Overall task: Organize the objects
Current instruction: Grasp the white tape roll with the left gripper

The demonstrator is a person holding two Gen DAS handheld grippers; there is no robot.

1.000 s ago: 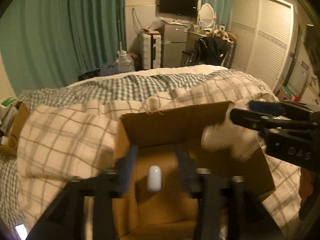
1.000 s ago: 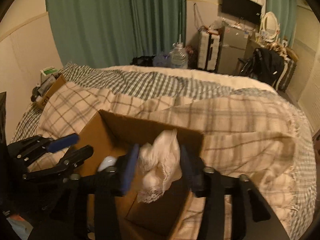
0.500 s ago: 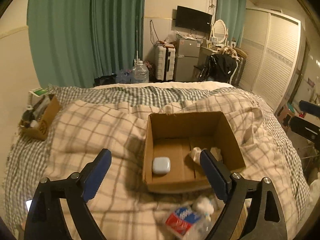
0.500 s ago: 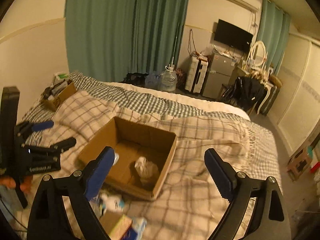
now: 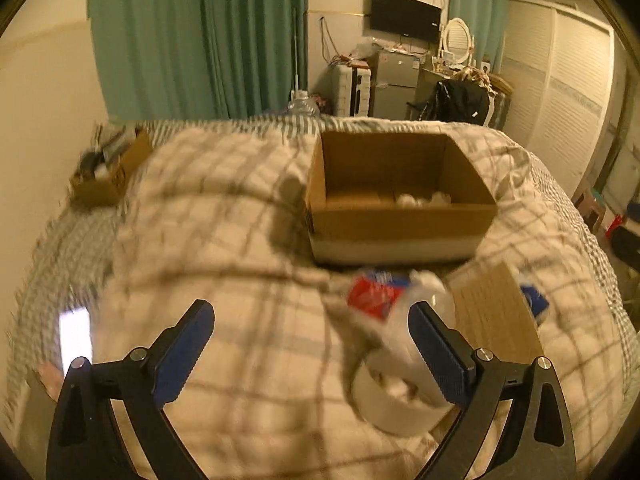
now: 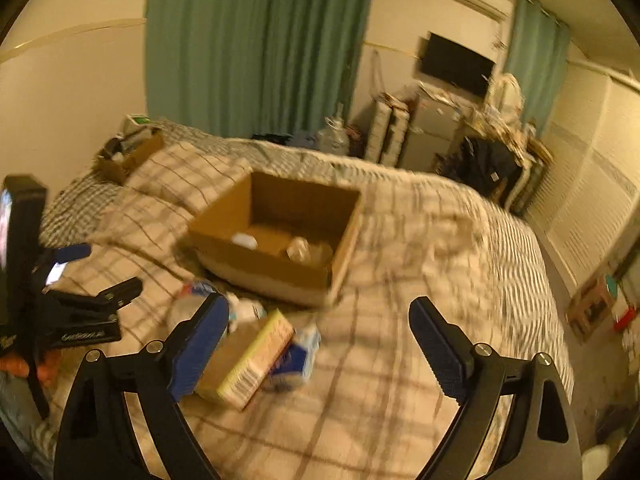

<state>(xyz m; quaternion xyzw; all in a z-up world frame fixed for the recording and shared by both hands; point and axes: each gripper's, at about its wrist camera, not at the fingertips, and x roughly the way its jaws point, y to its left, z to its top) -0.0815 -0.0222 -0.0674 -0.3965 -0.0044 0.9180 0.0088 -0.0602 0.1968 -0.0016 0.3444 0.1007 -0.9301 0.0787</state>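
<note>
Both of my grippers have pulled back and dropped lower since half a second ago, so the cardboard box (image 5: 400, 200) now sits farther off on the checked blanket (image 5: 224, 248) and I look at its near wall from the side. My left gripper (image 5: 312, 344) is spread wide and holds nothing, and my right gripper (image 6: 318, 344) is spread wide too, with nothing in it. In the right view my left gripper (image 6: 80, 308) shows at the left edge, beside the pile. Inside the box I see the small white case (image 6: 244, 240) near the left wall and the crumpled white cloth (image 6: 300, 249) more to the right; both lie where they lay before. A blurry pile sits in front of the box: a red and blue packet (image 5: 376, 292), a white roll of tape (image 5: 394, 392) close by my left gripper's right finger, a flat tan box (image 6: 248, 360) beside my right gripper's left finger, and a blue and white pack (image 6: 296, 354) touching it. Open blanket spreads between my left fingers and to the right of the pile in the right view. A small box of odds and ends (image 5: 106, 168) sits by the wall at the far left bed edge, well apart from the rest.
</note>
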